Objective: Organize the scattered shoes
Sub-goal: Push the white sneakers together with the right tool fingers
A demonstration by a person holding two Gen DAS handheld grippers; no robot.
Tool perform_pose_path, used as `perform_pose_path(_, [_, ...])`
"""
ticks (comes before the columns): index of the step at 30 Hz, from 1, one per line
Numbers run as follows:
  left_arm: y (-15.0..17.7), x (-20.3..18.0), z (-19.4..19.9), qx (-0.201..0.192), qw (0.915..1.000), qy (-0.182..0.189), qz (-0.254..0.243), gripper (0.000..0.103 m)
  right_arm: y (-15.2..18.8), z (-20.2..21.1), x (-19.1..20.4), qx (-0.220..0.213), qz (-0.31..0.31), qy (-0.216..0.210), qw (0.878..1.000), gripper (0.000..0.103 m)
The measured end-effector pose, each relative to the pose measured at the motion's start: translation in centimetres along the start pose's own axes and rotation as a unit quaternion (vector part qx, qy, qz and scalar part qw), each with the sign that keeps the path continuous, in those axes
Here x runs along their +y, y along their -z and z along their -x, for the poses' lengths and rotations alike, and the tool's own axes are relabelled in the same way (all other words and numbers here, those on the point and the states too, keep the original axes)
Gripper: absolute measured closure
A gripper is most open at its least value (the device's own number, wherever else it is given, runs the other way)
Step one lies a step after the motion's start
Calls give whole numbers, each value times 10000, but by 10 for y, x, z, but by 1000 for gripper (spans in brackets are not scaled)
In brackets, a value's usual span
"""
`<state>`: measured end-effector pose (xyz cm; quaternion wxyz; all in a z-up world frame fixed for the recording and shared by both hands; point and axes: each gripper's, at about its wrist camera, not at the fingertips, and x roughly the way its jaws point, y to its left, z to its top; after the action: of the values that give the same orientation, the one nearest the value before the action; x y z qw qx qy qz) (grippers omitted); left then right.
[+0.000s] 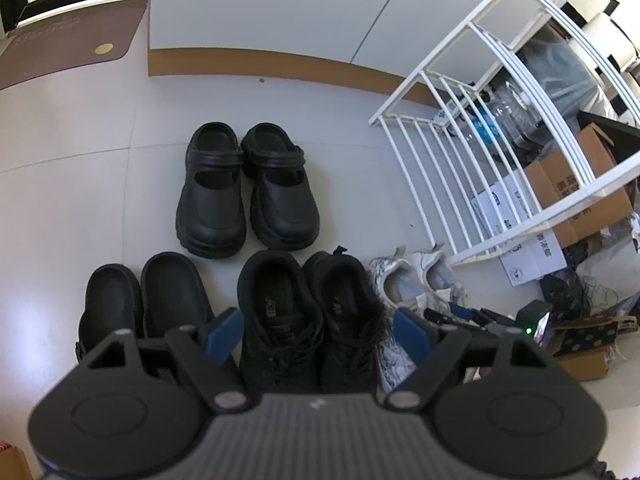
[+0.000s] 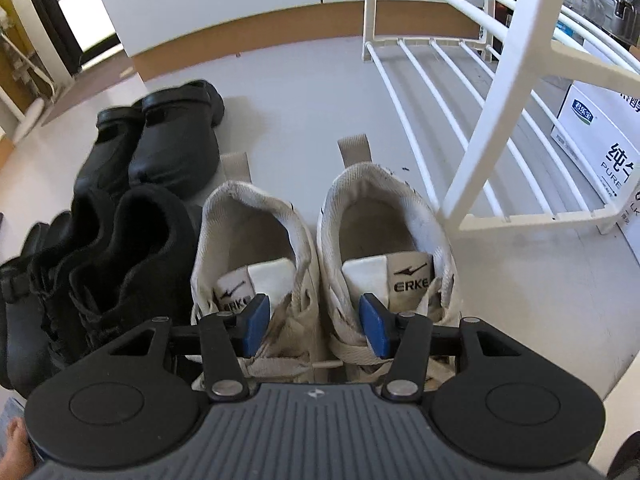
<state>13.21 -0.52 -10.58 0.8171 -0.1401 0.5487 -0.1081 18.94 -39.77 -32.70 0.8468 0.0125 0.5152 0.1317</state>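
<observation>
We read "ERKE" on the right white sneaker's tongue (image 2: 408,278), and a partly hidden "ERKE" on the left tongue (image 2: 236,294). The white carton (image 2: 600,136) shows "PURE" under Chinese characters (its round logo too small to read).

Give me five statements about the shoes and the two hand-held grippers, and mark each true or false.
1. The black lace-up sneakers stand side by side. True.
2. The white sneakers sit on the white rack. False: they are on the floor beside it.
3. The left hand-held gripper clamps a shoe. False: its jaws are open above the black sneakers.
4. The black clogs lie on the floor. True.
5. The right hand-held gripper is over the black clogs. False: over the white sneakers.
</observation>
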Motion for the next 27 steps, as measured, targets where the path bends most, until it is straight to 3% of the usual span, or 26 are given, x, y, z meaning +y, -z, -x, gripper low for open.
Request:
perform_pose_path(7, [0, 3, -2, 26, 10000, -41, 46, 19, -5, -9, 4, 347, 233, 88, 9991, 48])
perform_pose_path(10, [0, 3, -1, 20, 10000, -31, 36, 19, -5, -18, -4, 394, 53, -110, 9991, 48])
perform_pose_path(12, [0, 2, -1, 12, 10000, -24, 29, 19, -4, -20, -8, 388, -62, -207, 9990, 53])
perform_pose_path(14, [0, 3, 0, 7, 10000, -27, 36, 19, -3, -21, -12, 378, -176, -300, 9987, 66])
perform_pose_path(17, [1, 3, 0, -1, 10000, -34, 52, 19, -1, -15, -14, 253, -310, -264, 9989, 73])
perform_pose_path(27, [-2, -11, -7, -70, 9996, -88, 257, 19, -4, -22, -1, 290, 71, 119, 9995, 64])
